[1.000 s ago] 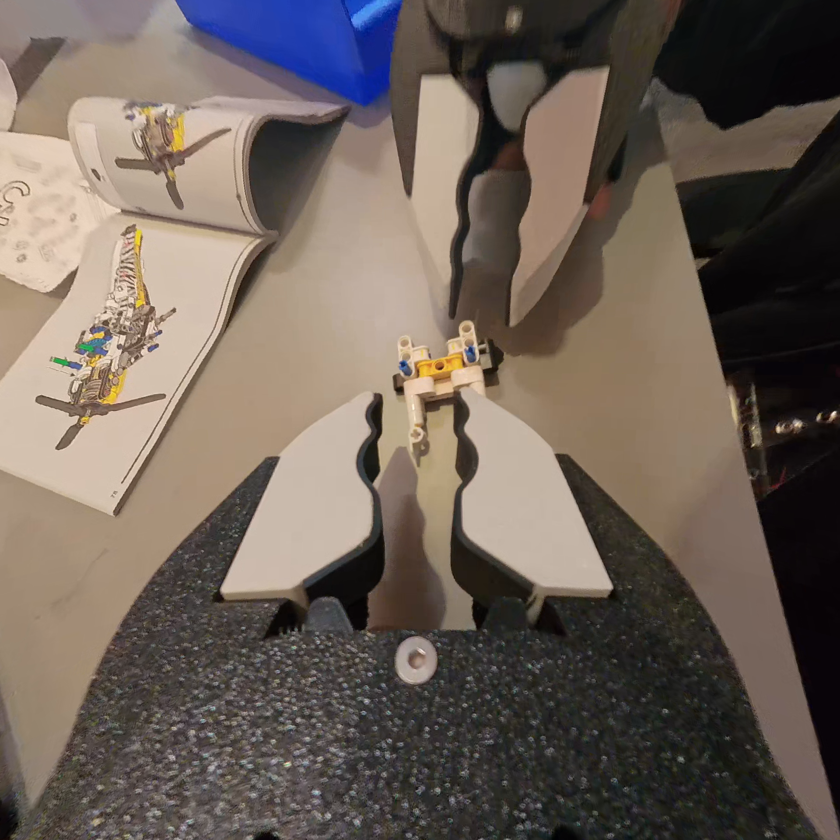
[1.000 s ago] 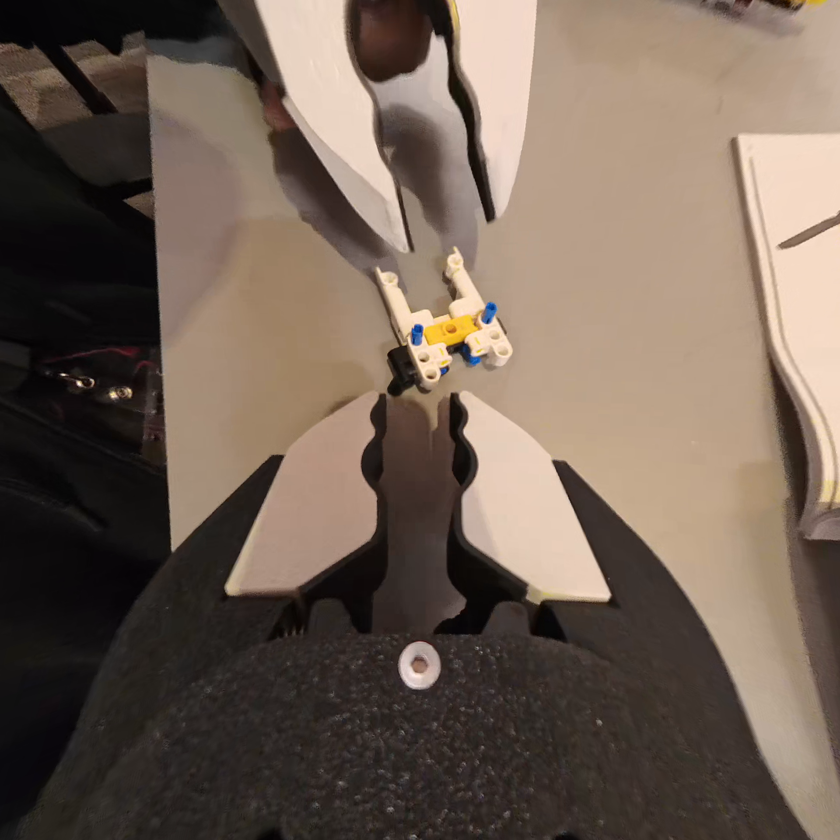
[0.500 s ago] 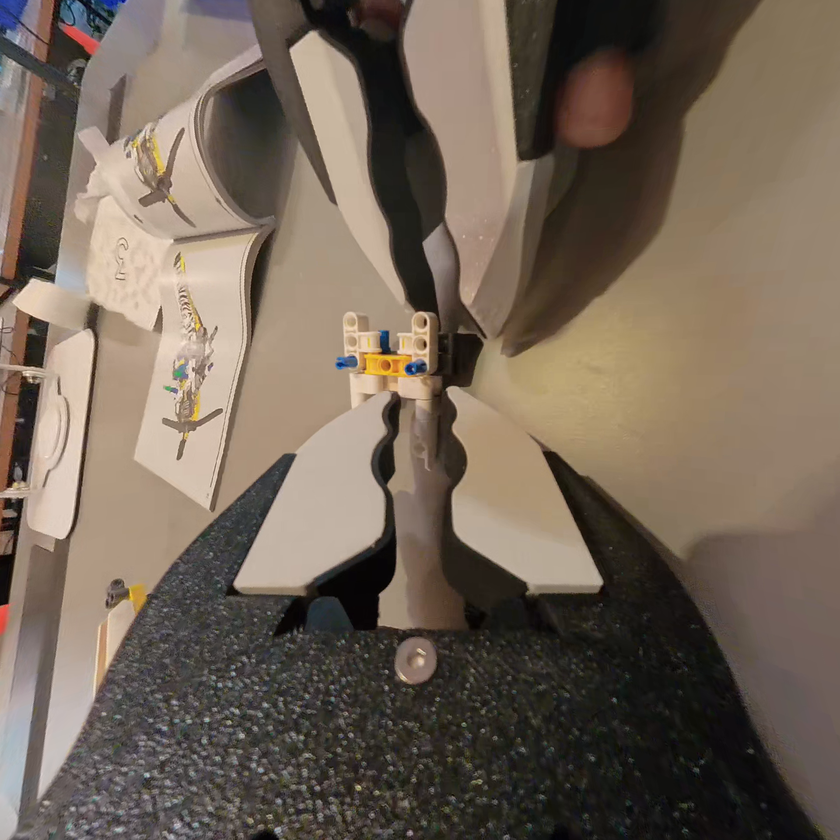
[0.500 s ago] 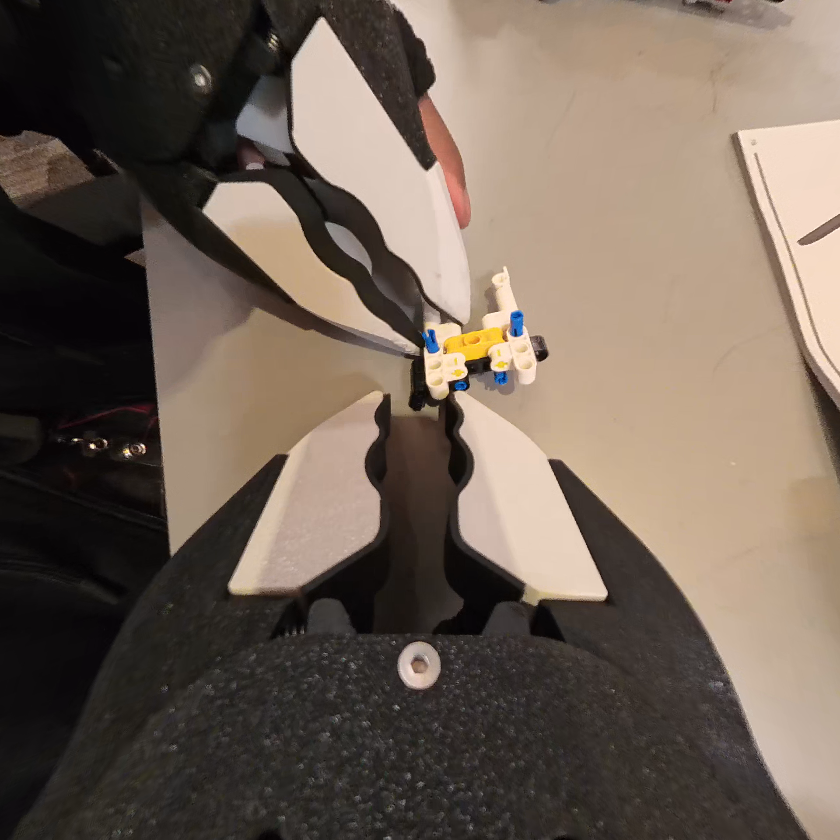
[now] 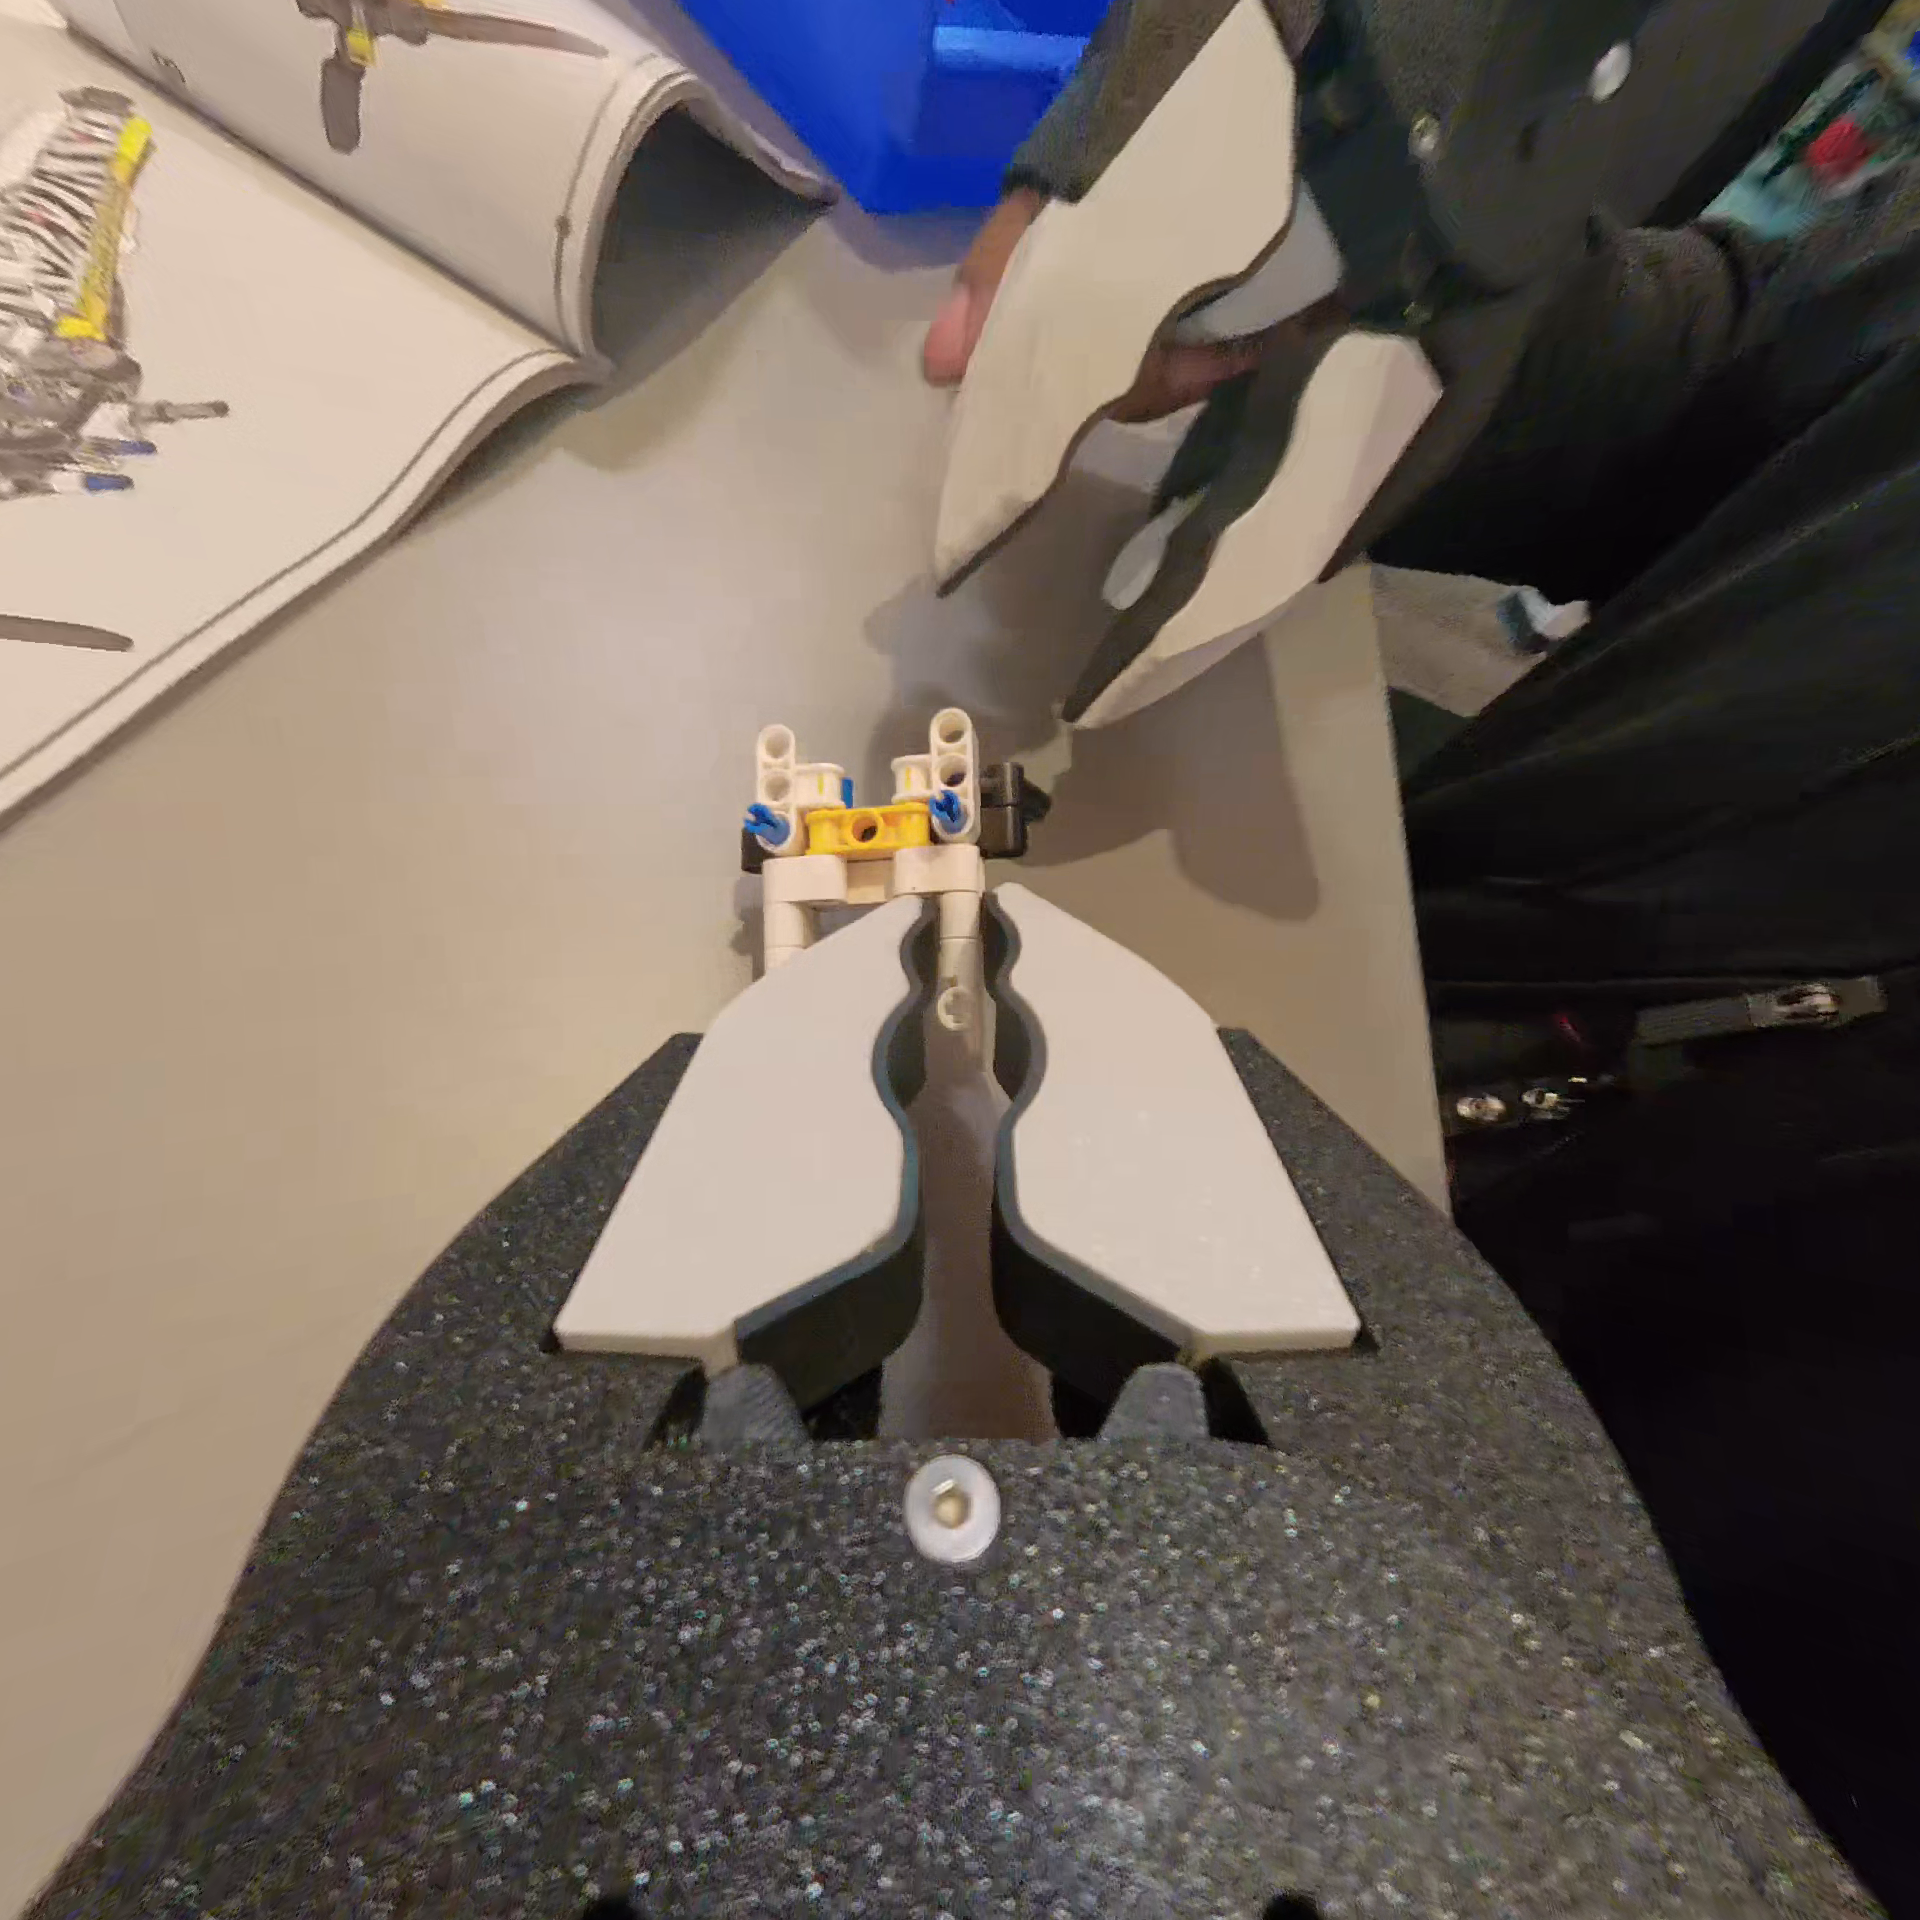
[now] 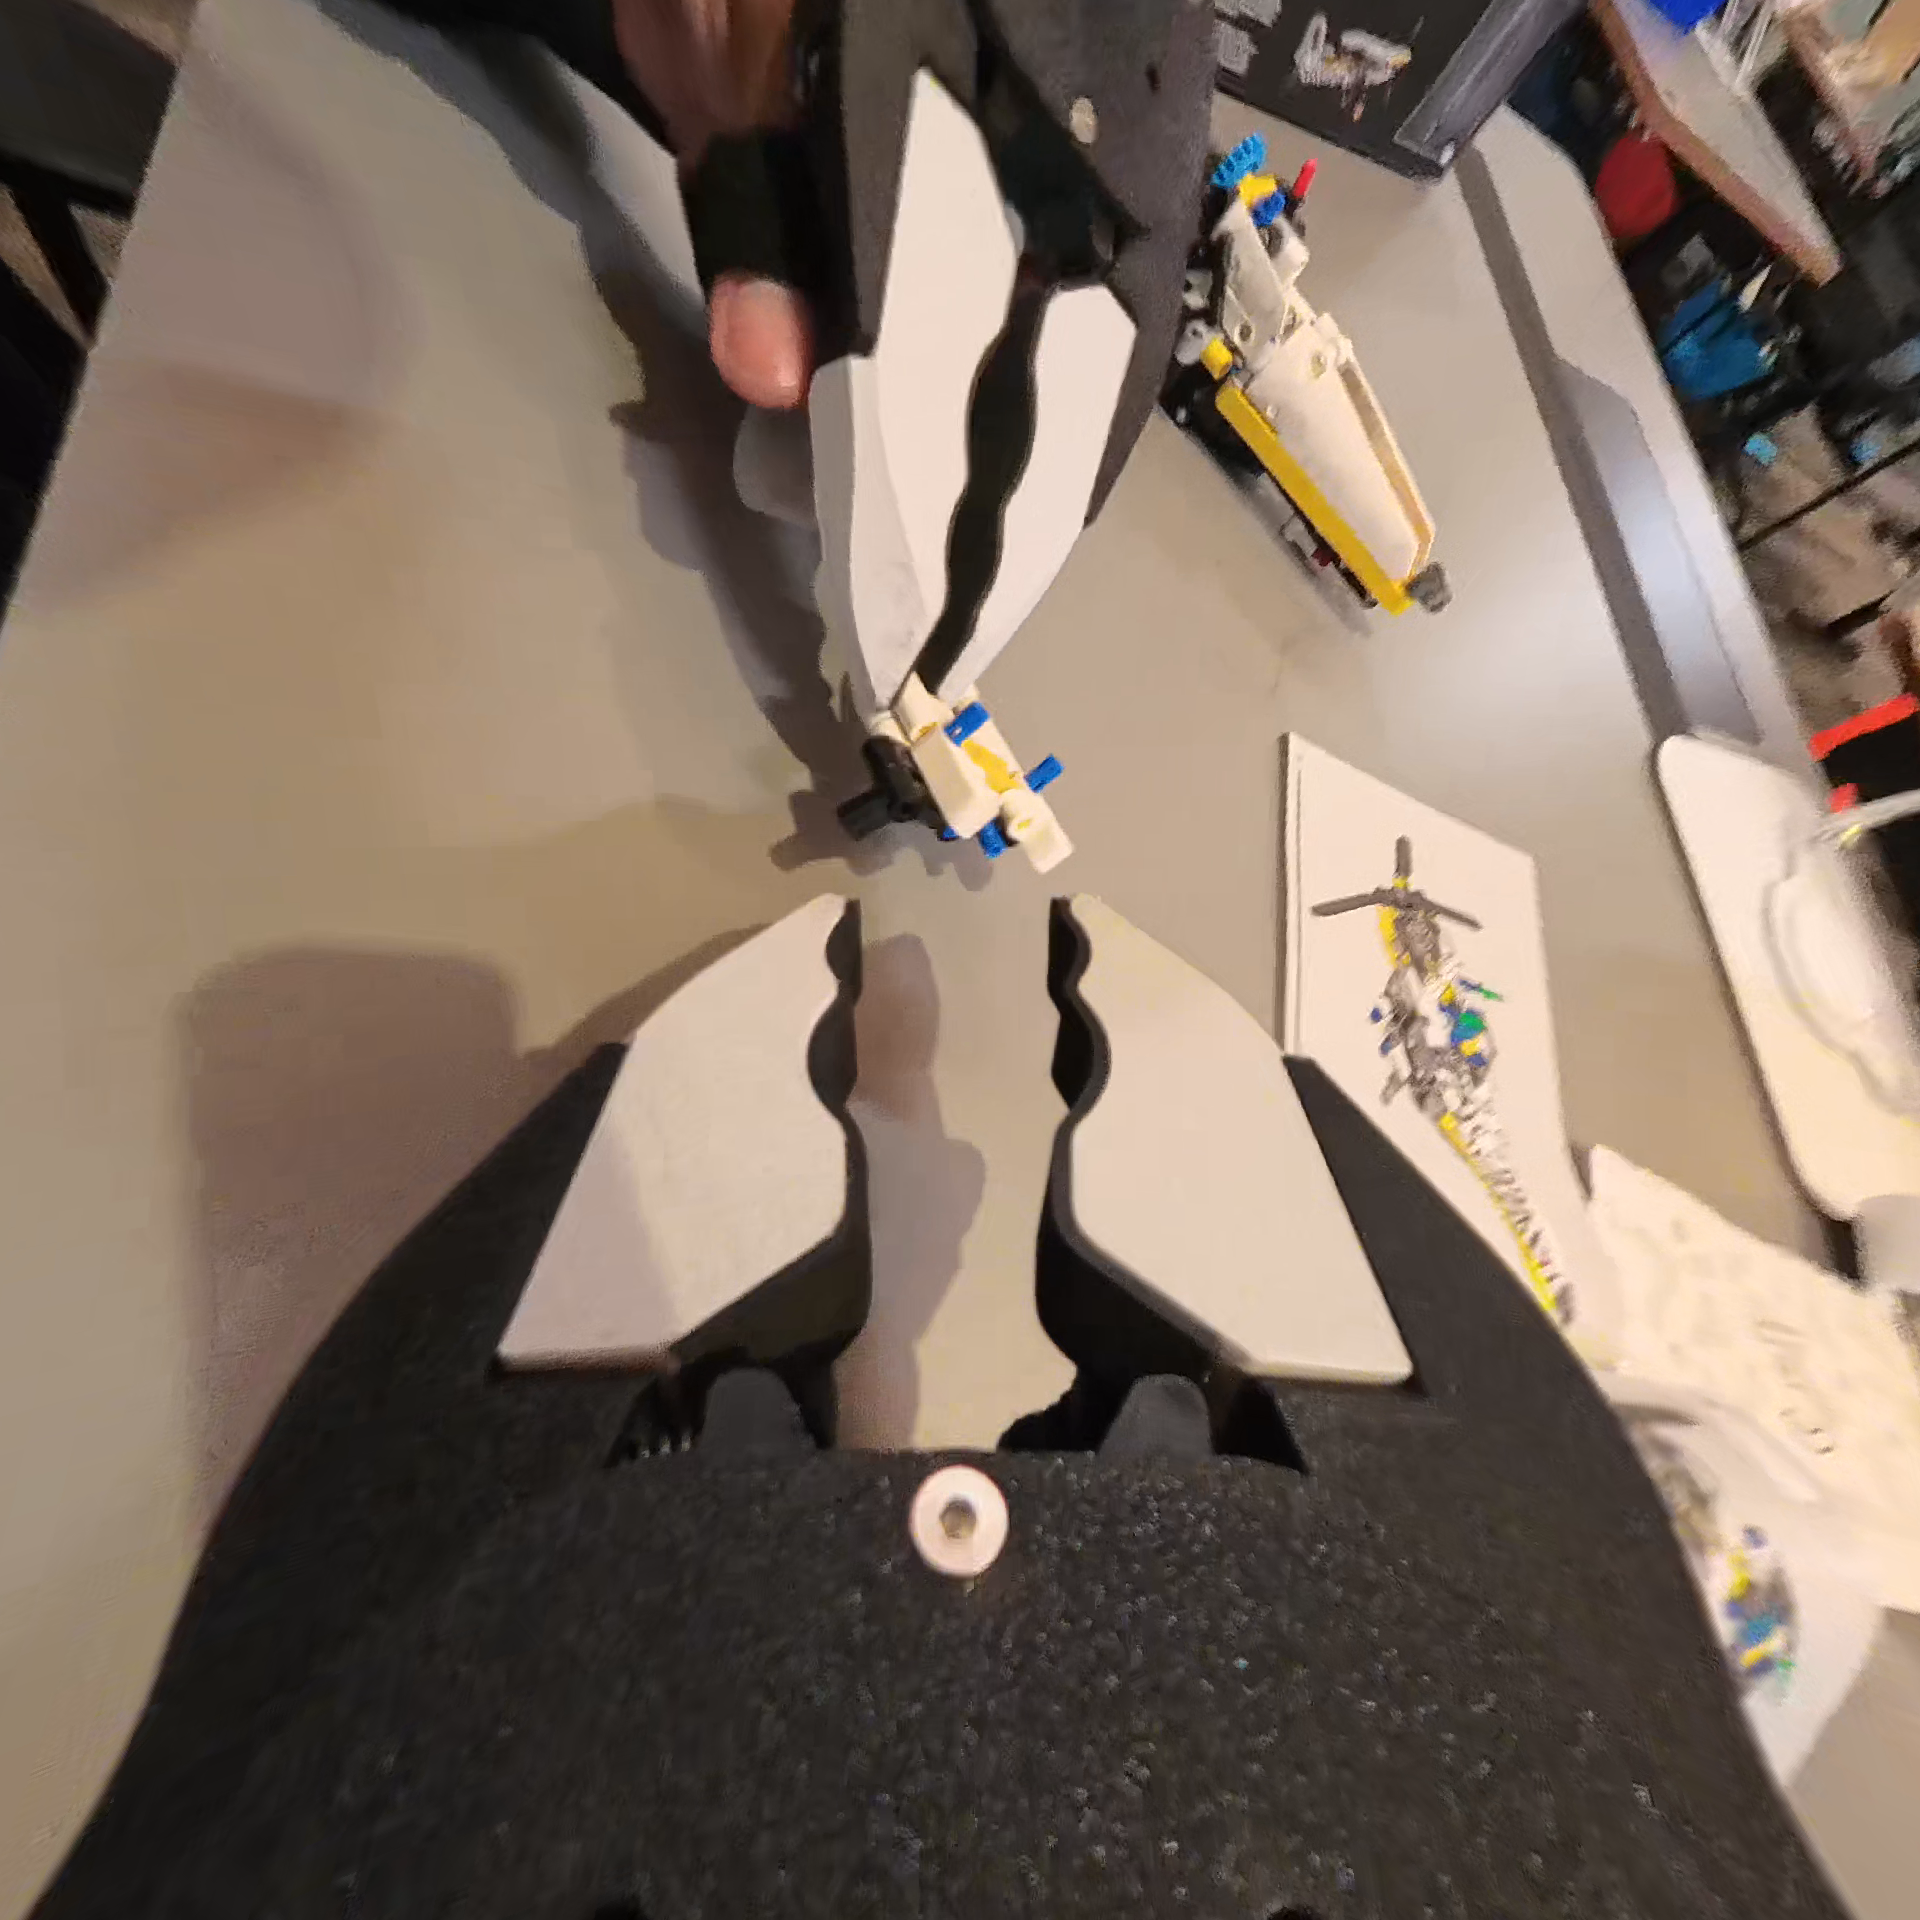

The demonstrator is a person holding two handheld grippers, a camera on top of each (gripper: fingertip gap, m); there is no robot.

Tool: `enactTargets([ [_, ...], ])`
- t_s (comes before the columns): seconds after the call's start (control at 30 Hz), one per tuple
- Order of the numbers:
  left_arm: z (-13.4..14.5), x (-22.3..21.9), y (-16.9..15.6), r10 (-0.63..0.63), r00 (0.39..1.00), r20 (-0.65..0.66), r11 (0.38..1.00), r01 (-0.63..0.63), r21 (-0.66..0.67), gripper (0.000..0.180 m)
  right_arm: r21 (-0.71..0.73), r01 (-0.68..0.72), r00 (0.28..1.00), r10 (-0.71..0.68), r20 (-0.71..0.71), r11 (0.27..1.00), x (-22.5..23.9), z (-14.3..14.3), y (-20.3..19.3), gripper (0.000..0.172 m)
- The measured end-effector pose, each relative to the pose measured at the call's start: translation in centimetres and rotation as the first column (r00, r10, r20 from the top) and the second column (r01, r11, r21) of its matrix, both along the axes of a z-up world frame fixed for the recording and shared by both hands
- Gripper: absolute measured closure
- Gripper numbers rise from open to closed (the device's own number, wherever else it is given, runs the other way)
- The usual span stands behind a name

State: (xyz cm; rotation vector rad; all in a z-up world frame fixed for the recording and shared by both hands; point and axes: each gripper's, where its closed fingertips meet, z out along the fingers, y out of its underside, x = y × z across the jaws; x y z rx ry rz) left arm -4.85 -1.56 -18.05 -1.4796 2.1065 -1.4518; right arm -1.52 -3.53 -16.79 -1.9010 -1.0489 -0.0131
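The left gripper (image 5: 954, 914) is clenched on one white leg of a small white, yellow and blue brick assembly (image 5: 883, 821), lifted just above the grey table (image 5: 416, 779). The right gripper (image 6: 954, 914) hangs nearby with its jaws released and nothing between them, just near of the assembly. An open instruction booklet (image 5: 260, 343) lies far left, a blue bin (image 5: 883, 94) beyond it. A larger white and yellow brick model (image 6: 1309, 416) rests farther off.

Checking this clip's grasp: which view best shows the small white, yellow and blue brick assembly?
The left wrist view: the brick assembly faces the camera sharply, one white leg clamped between the left gripper fingers. The right wrist view shows the brick assembly farther off, blurred and side-on, at those fingertips, ahead of the open right gripper.
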Motion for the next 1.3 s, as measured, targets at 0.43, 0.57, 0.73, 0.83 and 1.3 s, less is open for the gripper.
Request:
enactTargets([
  [0.43, 4.1, -1.8, -1.9, -0.168, 0.981, 0.094, 0.909, 0.191, -0.371, 0.160, -0.035, -0.155, 0.988, 0.154, -0.028, 0.987, -3.1, -0.6, 1.1, 0.148],
  [0.57, 4.6, -0.3, 1.0, -0.001, 0.964, 0.266, 0.981, 0.052, -0.184, 0.140, -0.314, -0.070, 0.936, -0.046, -0.348, 0.947, -3.2, -1.2, 0.9, 0.147],
  [0.73, 5.4, -0.1, 1.0, -0.050, 0.876, 0.479, 0.993, -0.008, 0.117, 0.141, -0.538, -0.099, 0.748, -0.294, -0.595, 0.837, -3.4, -0.8, 0.7, 0.147],
  [0.83, 4.4, 0.6, 0.5, -0.059, 0.891, 0.451, 0.983, -0.027, 0.181, 0.141, -0.575, -0.156, 0.649, -0.356, -0.673, 0.803, -3.9, -0.3, 0.8, 0.148],
  [1.3, 2.7, 1.3, 0.3, 0.024, 0.982, 0.190, 0.996, -0.006, -0.092, 0.161, -0.362, 0.006, 0.799, -0.222, -0.559, 0.932, -1.6, -0.2, 1.8, 0.141],
])
